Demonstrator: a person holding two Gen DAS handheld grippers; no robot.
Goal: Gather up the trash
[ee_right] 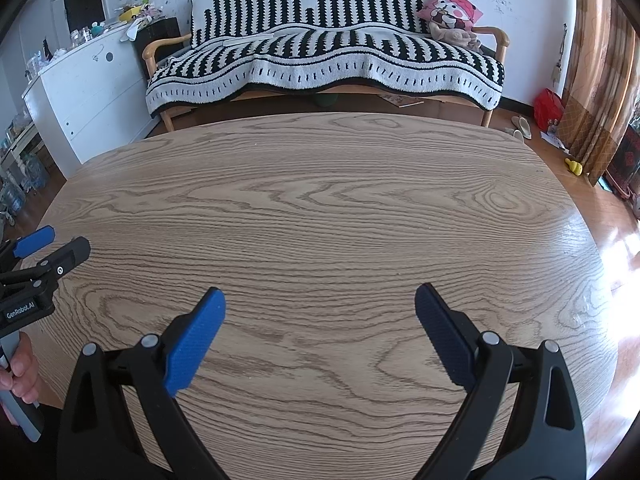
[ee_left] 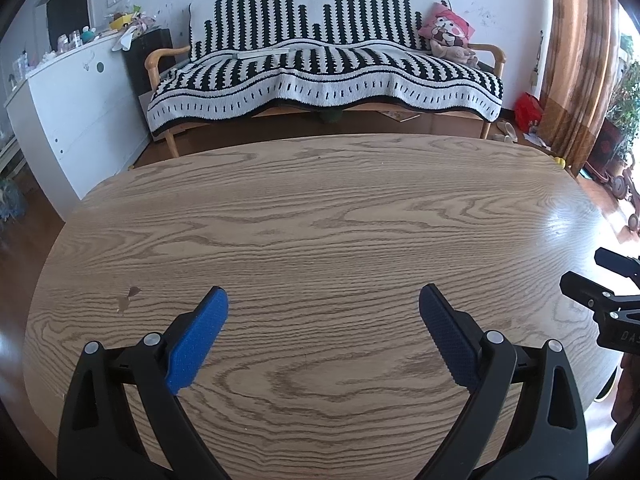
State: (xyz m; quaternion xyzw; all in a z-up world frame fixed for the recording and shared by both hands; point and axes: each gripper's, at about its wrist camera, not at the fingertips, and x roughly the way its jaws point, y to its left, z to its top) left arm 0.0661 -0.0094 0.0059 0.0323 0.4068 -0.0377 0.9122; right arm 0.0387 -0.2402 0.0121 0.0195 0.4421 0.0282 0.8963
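Observation:
My left gripper (ee_left: pixel 323 300) is open and empty, held low over the near part of a wooden oval table (ee_left: pixel 320 208). My right gripper (ee_right: pixel 320 298) is open and empty too, over the same table (ee_right: pixel 320 200). Each gripper shows in the other's view: the right one at the right edge of the left wrist view (ee_left: pixel 600 292), the left one at the left edge of the right wrist view (ee_right: pixel 44 252). No trash shows on the table top in either view. A small dark stain (ee_left: pixel 132 292) marks the wood left of my left gripper.
A sofa with a black-and-white striped throw (ee_left: pixel 324 68) stands beyond the table, a pink cushion (ee_left: pixel 446 28) on it. A white cabinet (ee_left: pixel 72 104) with clutter is at left. A red bag (ee_right: pixel 550 108), slippers and a yellow toy (ee_right: pixel 574 166) lie by the curtain at right.

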